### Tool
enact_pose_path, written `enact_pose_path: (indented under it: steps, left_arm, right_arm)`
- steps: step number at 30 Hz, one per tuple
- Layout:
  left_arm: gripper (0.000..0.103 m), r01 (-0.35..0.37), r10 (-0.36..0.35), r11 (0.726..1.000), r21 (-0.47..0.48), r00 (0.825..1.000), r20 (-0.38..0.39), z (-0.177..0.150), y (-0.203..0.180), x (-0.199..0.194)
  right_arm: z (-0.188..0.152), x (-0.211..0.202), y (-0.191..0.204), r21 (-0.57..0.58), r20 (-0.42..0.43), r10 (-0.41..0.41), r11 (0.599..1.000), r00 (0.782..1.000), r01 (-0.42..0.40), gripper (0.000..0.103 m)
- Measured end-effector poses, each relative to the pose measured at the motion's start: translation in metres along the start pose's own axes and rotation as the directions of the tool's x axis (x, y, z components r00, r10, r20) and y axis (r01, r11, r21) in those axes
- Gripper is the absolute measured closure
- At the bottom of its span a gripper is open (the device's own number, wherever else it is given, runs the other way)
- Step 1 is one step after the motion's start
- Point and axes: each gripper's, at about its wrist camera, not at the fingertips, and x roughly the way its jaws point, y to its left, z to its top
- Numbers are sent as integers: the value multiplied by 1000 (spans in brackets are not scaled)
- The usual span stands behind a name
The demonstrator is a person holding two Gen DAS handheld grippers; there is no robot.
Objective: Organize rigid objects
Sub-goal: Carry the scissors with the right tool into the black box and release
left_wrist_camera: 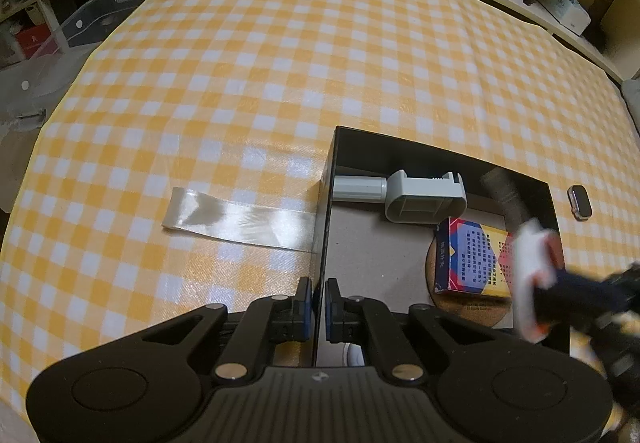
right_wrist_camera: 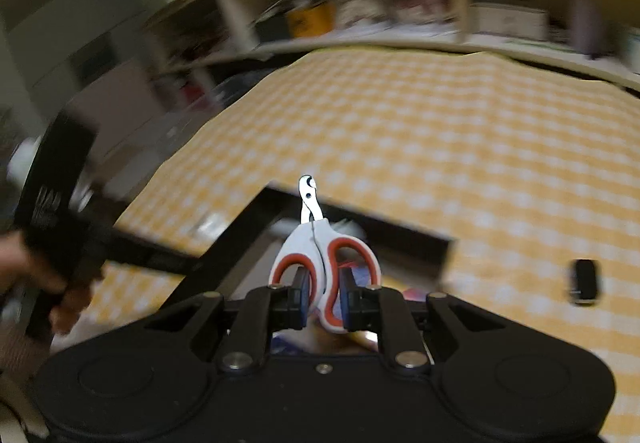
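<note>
A: Clippers (right_wrist_camera: 325,255), white with orange-lined handle loops and short metal blades: held in the right tool (right_wrist_camera: 324,297). The tool is closed on the handles, one pad inside the left loop, the other against the right loop; blades point forward and up, away from the tool.

B: Position of the clippers?

A: Raised above the black box (right_wrist_camera: 256,227), which lies ahead of and below the right tool. Seen from the left wrist, the clippers (left_wrist_camera: 530,275) appear blurred at the right, over the box's near right corner.

B: Left tool (left_wrist_camera: 319,309)?

A: Pinched on the left wall of the black box (left_wrist_camera: 326,203), one pad outside, one inside, nearly closed.

B: Box contents, as listed from the left tool?

A: Grey plastic clamp piece (left_wrist_camera: 404,195) at the far side; printed card box (left_wrist_camera: 476,259), blue, yellow and red, ahead to the right, lying on a round cork coaster (left_wrist_camera: 468,307); a dark cylindrical item, blurred, at the far right.

B: Outside the box?

A: Yellow-and-white checked tabletop (left_wrist_camera: 280,63); a clear tape strip (left_wrist_camera: 240,217) stuck to it, left of the box wall; a small dark smartwatch body (left_wrist_camera: 580,202) to the right, beyond the box, also seen right of the right tool (right_wrist_camera: 585,280).
</note>
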Motion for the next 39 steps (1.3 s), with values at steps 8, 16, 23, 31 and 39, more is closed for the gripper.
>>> enact_pose_path:
  steps: [8,16,23,31,39]
  left_arm:
    - [97,0,0,1000,1,1000,0,0,0,0]
    - [97,10,-10,1000,-11,1000,0,0,2,0]
    - [97,10,-10,1000,-10,1000,-2,0,2,0]
    - [97,3,-3,1000,3,1000,-5,-1,-1,0]
    - [92,1,-1,1000,26,1000,-3,-1,-3,2]
  right_arm:
    - [-8,54,33,-112,-102,15,993,995,-26,87]
    - [-16,85,40,-102,-97,18,994,995,-28,85]
    - [-15,86,30,-58,-131,33,997,991,-41,84]
    - [-3,65,20,9,-114,47,999,992,-46,82]
    - [-1,50,18,15,-113,27,1000,993,-25,81]
